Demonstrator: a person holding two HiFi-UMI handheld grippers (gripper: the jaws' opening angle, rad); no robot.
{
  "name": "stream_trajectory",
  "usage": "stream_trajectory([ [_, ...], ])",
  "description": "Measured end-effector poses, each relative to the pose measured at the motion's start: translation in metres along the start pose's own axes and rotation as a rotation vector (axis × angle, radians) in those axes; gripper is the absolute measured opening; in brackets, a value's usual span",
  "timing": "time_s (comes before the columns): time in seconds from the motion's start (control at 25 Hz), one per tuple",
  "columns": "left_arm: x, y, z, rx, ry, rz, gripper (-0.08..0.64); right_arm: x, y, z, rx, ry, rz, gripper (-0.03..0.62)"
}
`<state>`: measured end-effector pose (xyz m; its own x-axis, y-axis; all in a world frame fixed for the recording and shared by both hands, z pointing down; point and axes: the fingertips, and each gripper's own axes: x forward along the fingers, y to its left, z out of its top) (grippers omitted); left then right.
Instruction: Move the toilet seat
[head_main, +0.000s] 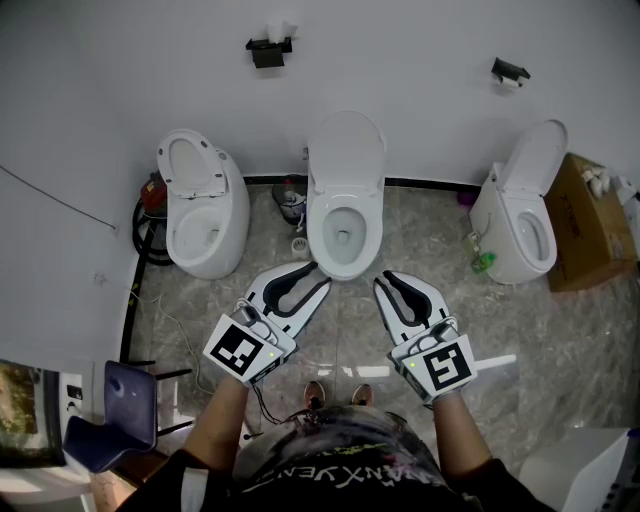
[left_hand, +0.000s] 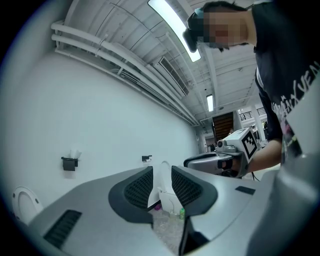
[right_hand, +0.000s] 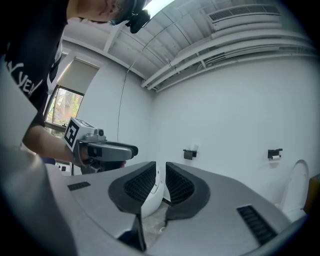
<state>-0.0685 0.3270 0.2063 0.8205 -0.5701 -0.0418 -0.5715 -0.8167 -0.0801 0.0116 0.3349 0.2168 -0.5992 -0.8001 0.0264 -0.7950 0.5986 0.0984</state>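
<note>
Toilet seat (head_main: 322, 222) rings the middle bowl (head_main: 345, 263) on marbled floor (head_main: 340, 335); left gripper (head_main: 318, 275) and right gripper (head_main: 386, 279) barely parted.

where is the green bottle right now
In the head view the green bottle sits on the floor right of centre, at the foot of the right-hand toilet, on the side facing the middle toilet.

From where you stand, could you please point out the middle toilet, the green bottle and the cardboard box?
middle toilet (head_main: 346, 198): head view, rear of the bowl, just below the raised lid.
green bottle (head_main: 484, 263): head view, its body, on the floor beside the right toilet.
cardboard box (head_main: 590, 232): head view, its brown top face.
</note>
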Motion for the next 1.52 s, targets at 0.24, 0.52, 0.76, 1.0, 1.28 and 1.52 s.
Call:
stream_trajectory([
  [0.24, 0.0, -0.001, -0.001, 0.007, 0.003, -0.001, 0.189, -0.002, 0.001, 0.0, 0.007, -0.005, 0.01, 0.108],
  [0.52, -0.001, -0.004, -0.004, 0.011, 0.012, -0.005, 0.241, -0.003, 0.008, -0.003, 0.018, -0.005, 0.053, 0.25],
  [0.76, 0.001, -0.006, -0.01, 0.012, 0.038, -0.013, 0.317, -0.002, 0.013, -0.005, 0.011, 0.009, 0.089, 0.335],
  [1.0, 0.003, -0.013, -0.017, 0.026, 0.077, -0.055, 0.424, 0.0, 0.016, -0.011, 0.0, 0.038, 0.113, 0.442],
  [1.28, -0.004, -0.015, -0.023, 0.041, 0.107, -0.091, 0.52, -0.004, 0.02, -0.02, -0.01, 0.065, 0.164, 0.566],
  [1.52, -0.007, -0.012, -0.019, 0.049, 0.105, -0.067, 0.523, -0.007, 0.022, -0.02, -0.007, 0.068, 0.168, 0.581],
])
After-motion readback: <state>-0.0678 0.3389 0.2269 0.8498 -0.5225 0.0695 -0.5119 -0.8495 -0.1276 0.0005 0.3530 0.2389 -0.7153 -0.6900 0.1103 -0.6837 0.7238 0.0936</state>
